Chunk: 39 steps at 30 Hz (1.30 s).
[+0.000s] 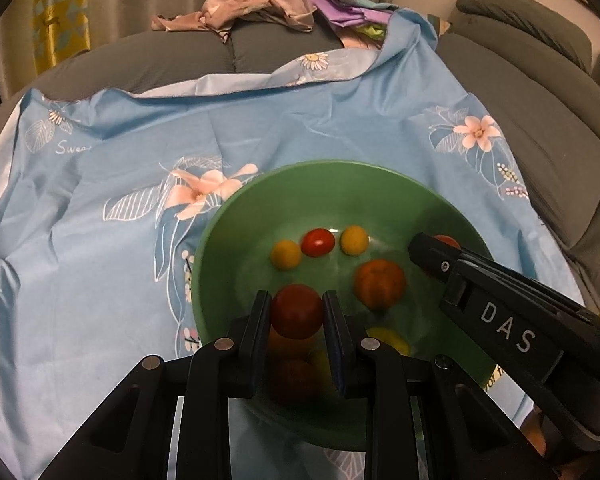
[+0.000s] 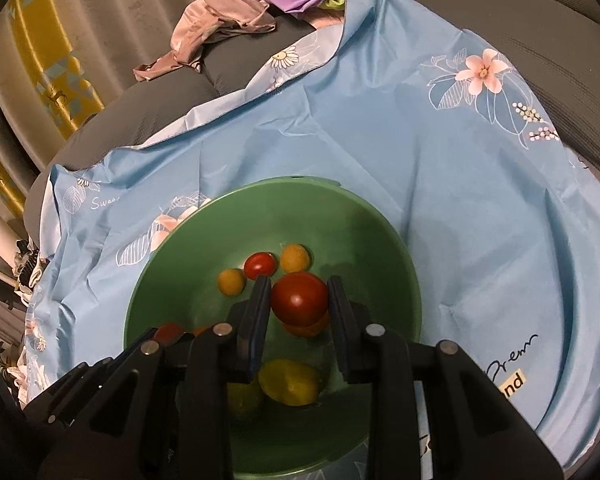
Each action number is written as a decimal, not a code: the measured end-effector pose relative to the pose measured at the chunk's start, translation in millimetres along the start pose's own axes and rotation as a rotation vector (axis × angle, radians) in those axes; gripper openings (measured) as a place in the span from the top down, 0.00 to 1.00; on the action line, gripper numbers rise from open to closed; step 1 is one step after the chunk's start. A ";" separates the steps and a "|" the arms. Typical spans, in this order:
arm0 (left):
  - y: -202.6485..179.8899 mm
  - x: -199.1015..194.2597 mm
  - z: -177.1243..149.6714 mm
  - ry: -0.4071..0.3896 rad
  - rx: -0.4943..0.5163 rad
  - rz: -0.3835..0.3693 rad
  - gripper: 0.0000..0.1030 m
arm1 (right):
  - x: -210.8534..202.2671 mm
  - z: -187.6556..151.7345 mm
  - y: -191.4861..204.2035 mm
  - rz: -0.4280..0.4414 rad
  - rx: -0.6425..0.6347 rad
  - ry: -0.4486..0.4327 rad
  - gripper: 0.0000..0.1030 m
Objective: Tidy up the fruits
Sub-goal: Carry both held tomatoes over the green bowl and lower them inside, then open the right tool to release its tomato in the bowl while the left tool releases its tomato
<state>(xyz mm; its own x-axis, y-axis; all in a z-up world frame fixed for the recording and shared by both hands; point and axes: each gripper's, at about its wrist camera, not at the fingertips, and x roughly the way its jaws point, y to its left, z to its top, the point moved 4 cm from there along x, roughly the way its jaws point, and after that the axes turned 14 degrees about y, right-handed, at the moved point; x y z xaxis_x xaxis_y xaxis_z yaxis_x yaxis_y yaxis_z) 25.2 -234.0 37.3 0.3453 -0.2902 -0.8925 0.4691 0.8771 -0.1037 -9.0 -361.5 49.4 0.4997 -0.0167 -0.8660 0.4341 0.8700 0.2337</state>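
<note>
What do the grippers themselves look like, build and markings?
Both are matte black plastic. The left gripper and right gripper have flat dark pads on angular linkages with silver pivot pins. The right one's side reads DAS in white. No cables or sleeves visible.

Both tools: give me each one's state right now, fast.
Left tool: shut on a red tomato, over the green bowl.
Right tool: shut on another red tomato, over the same bowl.

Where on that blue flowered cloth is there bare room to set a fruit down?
Bare blue cloth lies left of the green bowl, out to the wrinkles, and behind the bowl up to the folded-back edge. More lies to the bowl's right, toward the pink flower. The bowl itself is crowded: fruits and both grippers, each holding a red tomato.
</note>
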 end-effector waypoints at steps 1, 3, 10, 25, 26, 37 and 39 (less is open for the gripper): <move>-0.3 1.0 -0.1 0.003 0.000 -0.001 0.75 | 0.6 0.4 1.1 0.000 -0.001 0.002 0.71; -1.0 2.3 -0.4 0.006 -0.001 -0.002 0.75 | 2.7 0.4 1.5 -0.004 -0.005 0.009 0.71; -0.7 7.5 0.0 0.018 -0.009 0.003 0.75 | 9.2 0.0 1.4 -0.027 -0.011 0.027 0.71; -2.7 9.7 0.0 0.021 -0.007 0.005 0.75 | 14.0 -0.5 1.0 -0.043 -0.020 0.041 0.71; -3.1 10.0 0.1 0.021 -0.008 0.006 0.75 | 14.0 -0.4 0.9 -0.044 -0.021 0.041 0.71; -2.3 10.5 0.3 0.022 -0.007 0.005 0.75 | 15.0 0.1 0.2 -0.054 -0.022 0.043 0.71; -2.3 10.5 0.4 0.023 -0.007 0.005 0.75 | 15.0 0.2 0.0 -0.054 -0.022 0.042 0.71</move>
<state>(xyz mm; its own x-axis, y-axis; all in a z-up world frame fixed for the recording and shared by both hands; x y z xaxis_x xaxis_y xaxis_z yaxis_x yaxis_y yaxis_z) 28.0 -239.3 28.3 0.3291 -0.2773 -0.9027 0.4617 0.8811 -0.1023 -1.4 -361.8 36.5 0.4438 -0.0430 -0.8951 0.4430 0.8788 0.1774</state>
